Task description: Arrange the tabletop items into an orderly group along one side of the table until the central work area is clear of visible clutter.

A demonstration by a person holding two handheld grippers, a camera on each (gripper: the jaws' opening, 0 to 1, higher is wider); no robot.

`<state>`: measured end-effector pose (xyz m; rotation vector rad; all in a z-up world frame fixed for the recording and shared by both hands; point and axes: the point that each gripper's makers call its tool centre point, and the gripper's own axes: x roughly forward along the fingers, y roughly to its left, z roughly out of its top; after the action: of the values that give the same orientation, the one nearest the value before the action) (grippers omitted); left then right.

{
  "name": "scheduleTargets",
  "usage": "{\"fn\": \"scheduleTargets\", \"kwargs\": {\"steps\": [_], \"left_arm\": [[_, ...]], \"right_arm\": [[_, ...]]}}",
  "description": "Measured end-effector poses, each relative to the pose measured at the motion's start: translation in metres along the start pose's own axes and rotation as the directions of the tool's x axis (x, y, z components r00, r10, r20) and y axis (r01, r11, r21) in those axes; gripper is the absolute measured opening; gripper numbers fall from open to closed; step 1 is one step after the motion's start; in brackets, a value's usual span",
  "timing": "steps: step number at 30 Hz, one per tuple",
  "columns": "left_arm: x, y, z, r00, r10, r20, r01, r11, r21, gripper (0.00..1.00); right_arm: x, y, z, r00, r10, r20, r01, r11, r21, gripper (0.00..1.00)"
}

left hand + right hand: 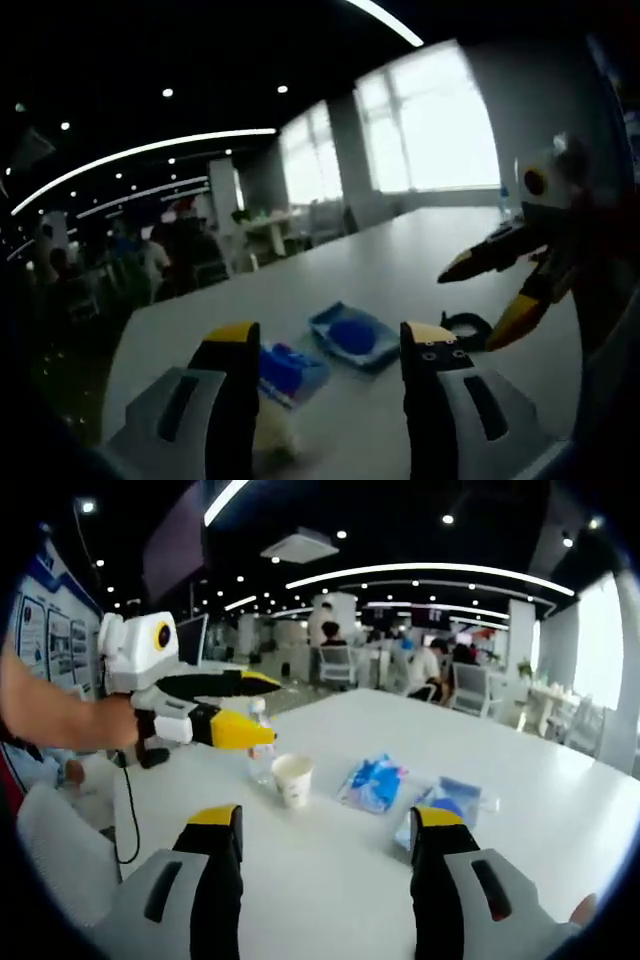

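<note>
I am holding my left hand-held gripper [330, 350] low over the white tabletop [400, 260], its two yellow-tipped jaws standing wide apart with nothing between them. In the left gripper view, a blue packet [352, 336] is lying on the tabletop just past the jaws toward 12 o'clock, and a second blue packet [290, 370] is lying beside it at about 10 o'clock, partly behind my left jaw. A pale paper cup [275, 432] is sitting low at about 8 o'clock, blurred and half hidden. A small dark ring-shaped thing [466, 326] is resting on the tabletop at 2 o'clock; I cannot tell what it is. My right hand-held gripper [480, 290] is reaching in from 3 o'clock, its jaws parted and holding nothing.

In the right gripper view, my right jaws are also standing wide open and empty above the tabletop. The cup [293, 779] is standing upright at 11 o'clock, with a clear bottle [261, 750] just behind it. The two packets [372, 783] [447, 805] are lying side by side near 12 and 1 o'clock. My left hand-held gripper is hanging in at 10 o'clock, above the cup and apart from it.
</note>
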<state>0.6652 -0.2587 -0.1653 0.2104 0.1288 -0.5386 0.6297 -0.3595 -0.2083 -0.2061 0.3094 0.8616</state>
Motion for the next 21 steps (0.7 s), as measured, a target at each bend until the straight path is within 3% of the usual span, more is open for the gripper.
{"fn": "scheduleTargets", "kwargs": {"steps": [13, 21], "left_arm": [[0.068, 0.044, -0.003, 0.995, 0.022, -0.097, -0.019, 0.999, 0.031, 0.49], [0.098, 0.067, -0.029, 0.984, 0.032, -0.173, -0.019, 0.997, 0.071, 0.45]], "right_arm": [[0.045, -0.019, -0.022, 0.999, -0.019, -0.047, 0.021, 0.999, 0.043, 0.61], [0.077, -0.026, -0.033, 0.997, -0.019, -0.074, 0.023, 0.998, 0.056, 0.6]]}}
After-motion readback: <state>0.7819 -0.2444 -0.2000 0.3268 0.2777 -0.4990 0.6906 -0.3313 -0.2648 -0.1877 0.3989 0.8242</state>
